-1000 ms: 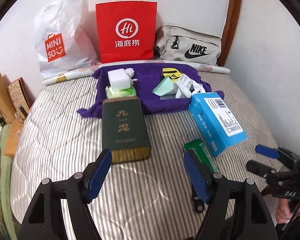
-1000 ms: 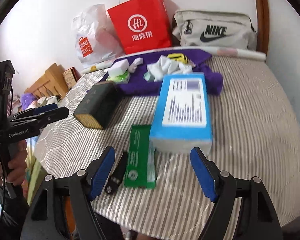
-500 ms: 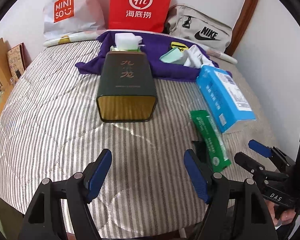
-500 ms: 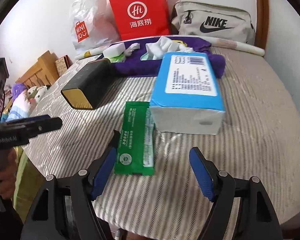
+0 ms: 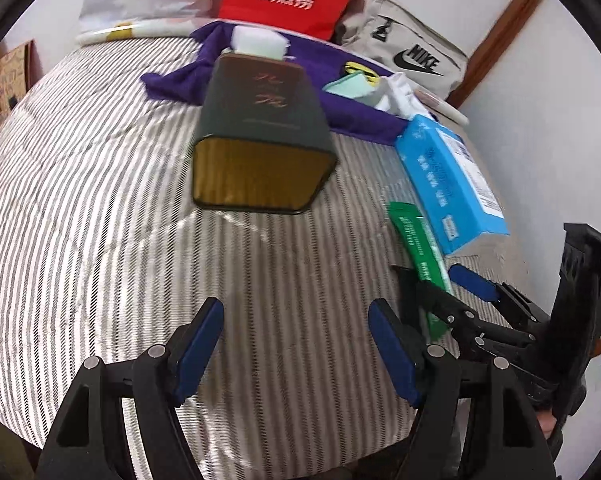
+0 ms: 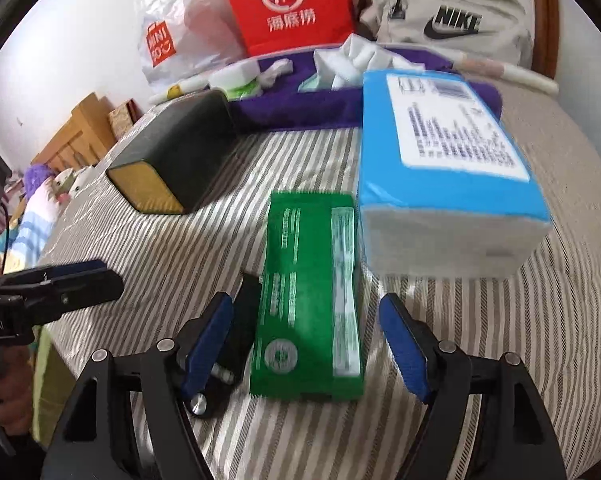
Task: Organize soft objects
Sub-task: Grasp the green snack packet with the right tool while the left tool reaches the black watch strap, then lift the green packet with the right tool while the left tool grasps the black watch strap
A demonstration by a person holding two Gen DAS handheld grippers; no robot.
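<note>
My right gripper [image 6: 306,338] is open, its jaws on either side of a flat green packet [image 6: 310,296] on the striped bedcover; the packet also shows in the left wrist view [image 5: 418,246]. A blue tissue pack [image 6: 444,184] lies just beyond it, also in the left wrist view [image 5: 450,178]. My left gripper [image 5: 296,354] is open and empty above the bedcover, short of a dark green box [image 5: 262,140] with a gold end. Behind lies a purple cloth [image 6: 300,100] with white sponges and white rags [image 6: 356,60]. The right gripper [image 5: 456,292] shows in the left wrist view.
A red paper bag [image 6: 288,4], a white Miniso bag [image 6: 172,36] and a grey Nike pouch [image 6: 444,24] stand along the wall. A small black object [image 6: 240,328] lies left of the green packet. Wooden furniture and soft toys [image 6: 40,184] are left of the bed.
Both grippers have moved forward and lower. The right one has come around the green packet; the left one has come closer to the dark green box. Both stay open.
</note>
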